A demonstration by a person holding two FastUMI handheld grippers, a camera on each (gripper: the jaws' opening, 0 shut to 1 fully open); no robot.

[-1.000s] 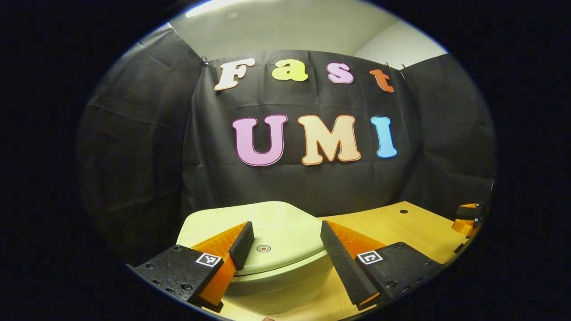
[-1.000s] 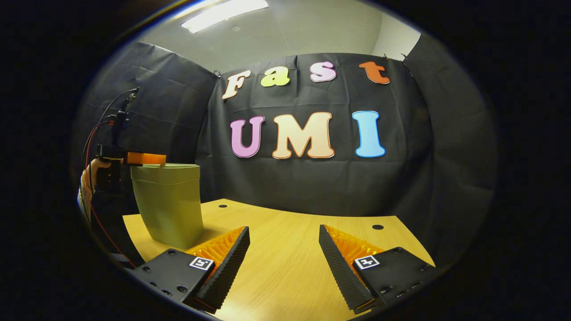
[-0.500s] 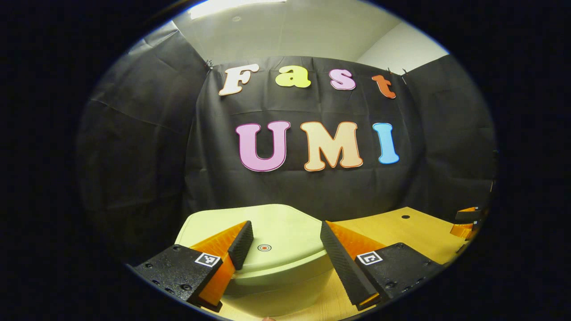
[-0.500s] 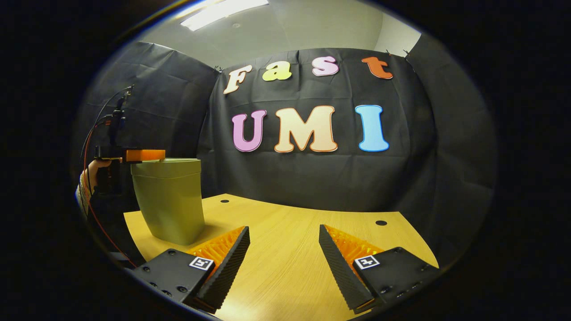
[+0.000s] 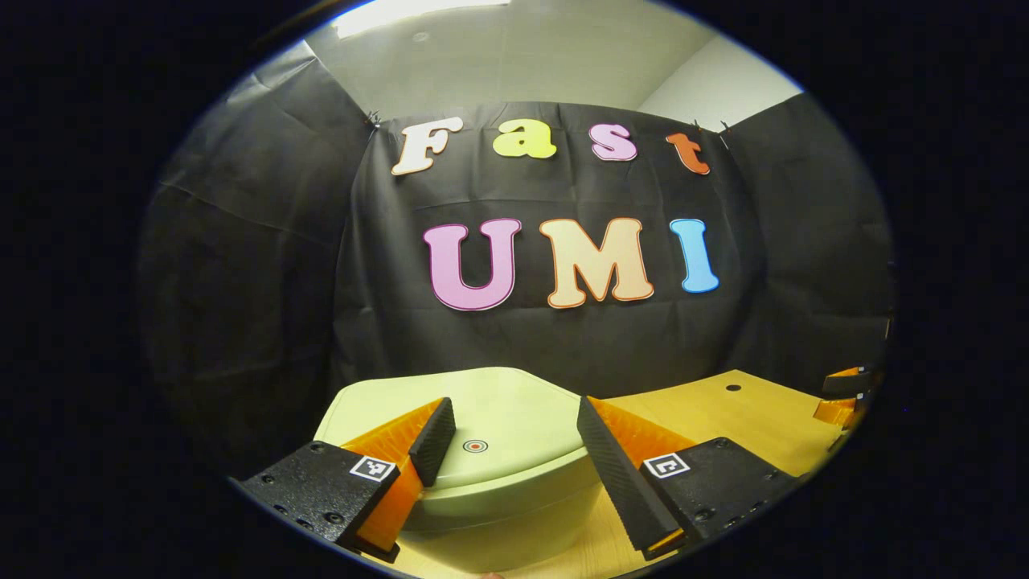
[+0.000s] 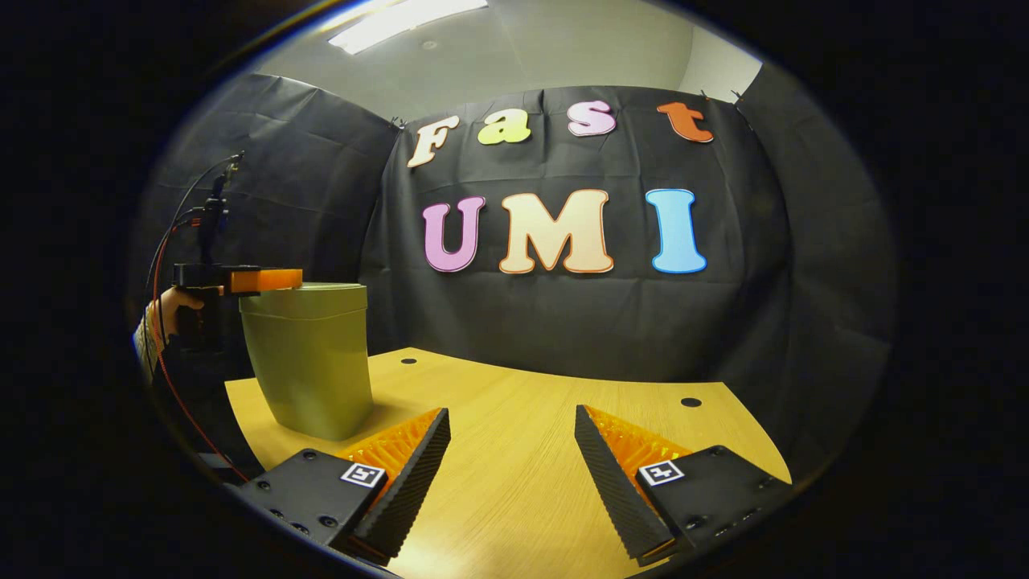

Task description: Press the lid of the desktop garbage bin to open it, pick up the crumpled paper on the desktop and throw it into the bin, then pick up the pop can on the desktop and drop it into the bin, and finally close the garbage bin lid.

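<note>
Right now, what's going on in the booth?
A person is working with a handheld gripper in each hand at a wooden table. The left gripper is open and poised over the closed lid of the green garbage bin, its fingers straddling the lid's small round mark. The right gripper is open and holds nothing, over bare tabletop to the bin's right. Whether the left fingers touch the lid is unclear.
</note>
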